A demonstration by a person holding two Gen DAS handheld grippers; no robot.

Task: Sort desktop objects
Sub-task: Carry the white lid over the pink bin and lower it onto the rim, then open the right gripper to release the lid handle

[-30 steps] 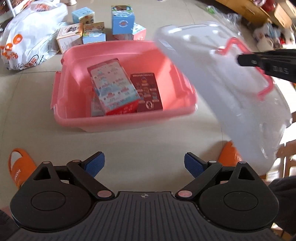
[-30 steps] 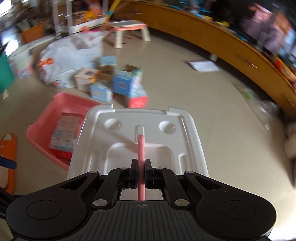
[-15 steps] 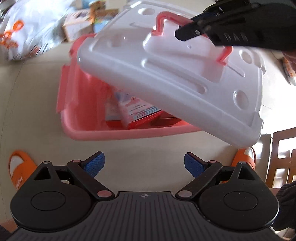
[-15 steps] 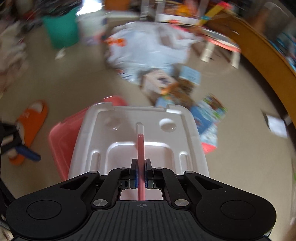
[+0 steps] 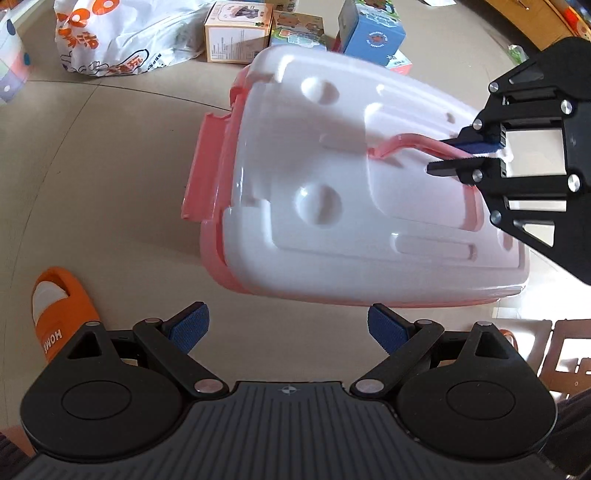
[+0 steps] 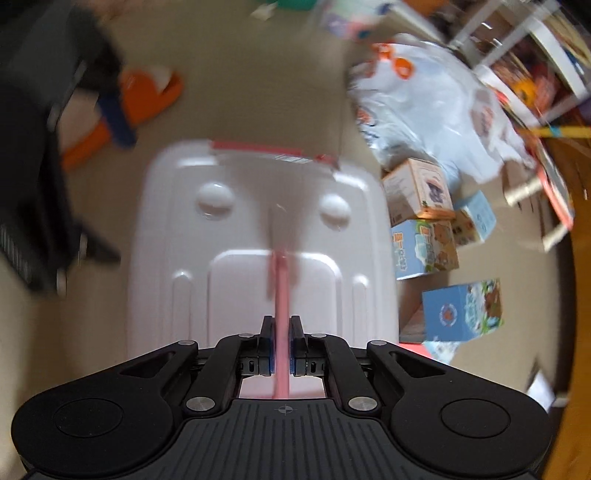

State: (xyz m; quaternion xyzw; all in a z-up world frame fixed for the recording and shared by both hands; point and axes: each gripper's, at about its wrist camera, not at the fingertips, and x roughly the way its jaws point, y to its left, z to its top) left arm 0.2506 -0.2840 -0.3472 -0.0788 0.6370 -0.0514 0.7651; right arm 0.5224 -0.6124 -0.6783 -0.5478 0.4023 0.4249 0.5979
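1. The right gripper (image 6: 282, 347) has its jaws closed tight on the thin pink handle (image 6: 281, 295) of the white lid (image 6: 258, 229); the blue pads press the handle from both sides, with no gap showing.
2. In the left wrist view the same right gripper (image 5: 461, 155) comes in from the right edge, its black fingers pinching the pink handle (image 5: 410, 142) at the top of the white lid (image 5: 332, 192).
3. The lid lies over the pink storage box (image 5: 214, 251), covering almost all of it; the box's pink rim shows along the lid's left and near edges. Whether the lid is fully seated on the rim cannot be told.
4. A pink side latch (image 5: 205, 166) of the box sticks out to the left, swung outward and not clipped onto the lid.
5. The left gripper (image 5: 288, 328) stands wide open and empty, its blue pads (image 5: 190, 328) far apart, above bare floor just in front of the box's near edge, touching nothing.
6. Behind the box several small cartons (image 5: 236, 31) sit on the floor beside a white printed plastic bag (image 5: 122, 37).
7. An orange slipper (image 5: 59, 321) lies on the floor to the left of the left gripper.
8. The right wrist view is blurred, though the grip itself is sharp.
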